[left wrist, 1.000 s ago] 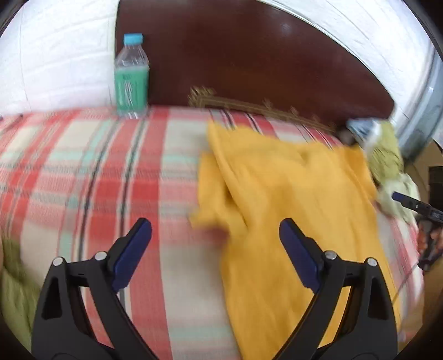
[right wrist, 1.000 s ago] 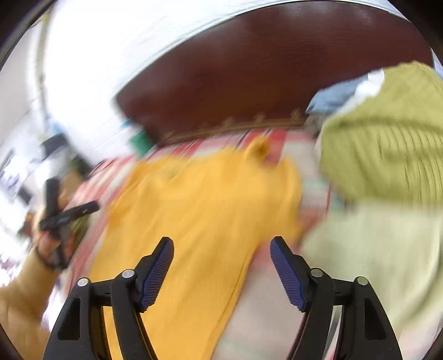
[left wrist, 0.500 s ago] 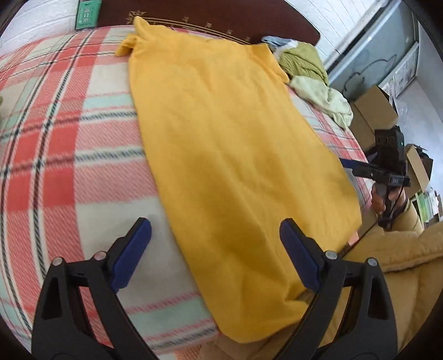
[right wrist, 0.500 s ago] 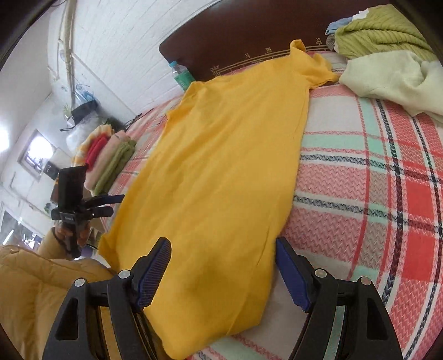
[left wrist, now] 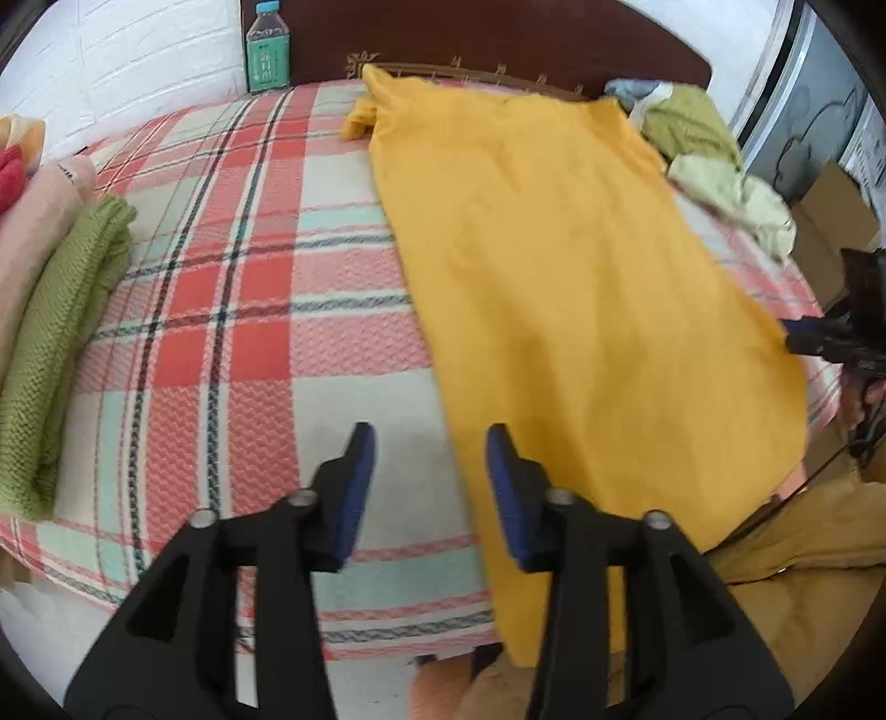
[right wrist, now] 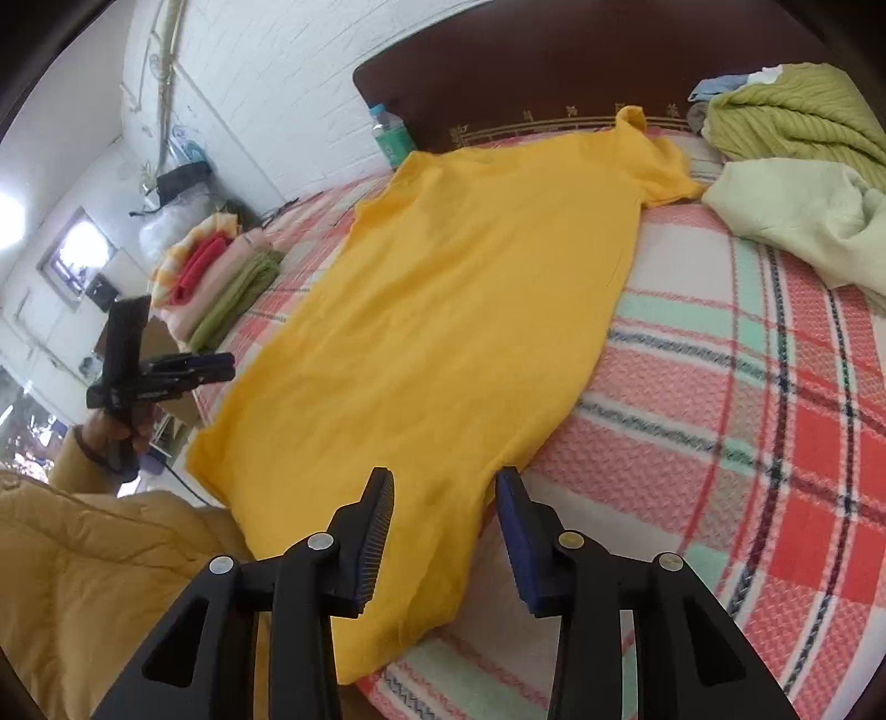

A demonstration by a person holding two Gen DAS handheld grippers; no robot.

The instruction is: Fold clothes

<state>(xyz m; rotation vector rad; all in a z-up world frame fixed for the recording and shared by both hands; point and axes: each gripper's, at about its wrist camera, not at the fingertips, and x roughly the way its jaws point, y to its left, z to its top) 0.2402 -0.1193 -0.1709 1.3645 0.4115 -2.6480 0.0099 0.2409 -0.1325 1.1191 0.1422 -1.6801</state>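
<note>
— Two grippers are over the bed point(left wrist: 249, 310), yes? How do they stand?

— Yes. The left gripper point(left wrist: 431, 487) has its jaws apart and grasps nothing; it hangs over the near edge of the bed, just beside the left border of the yellow shirt point(left wrist: 570, 288). The right gripper point(right wrist: 446, 531) is also released, its jaws spread over the near right corner of the same shirt, which hangs a little over the bed edge.

— Which way does the shirt lie?

— It lies flat on the plaid cover. Its long axis runs from the near edge to the dark headboard point(left wrist: 498, 39). The collar end with the short sleeves points to the headboard, the hem points to the person.

— Any container?

— One plastic bottle point(left wrist: 267, 50) with a blue cap stands at the far edge, against the headboard. It has a green label; the writing is too small to read, and what is inside cannot be told.

— Other clothes?

— A folded stack point(right wrist: 216, 277) lies at the left edge: green knit, pink, red, and a yellow-white piece. At the far right corner a green knit sweater point(right wrist: 797, 122) and a pale green garment point(right wrist: 797, 216) lie in a loose heap, just beside the shirt's sleeve.
</note>
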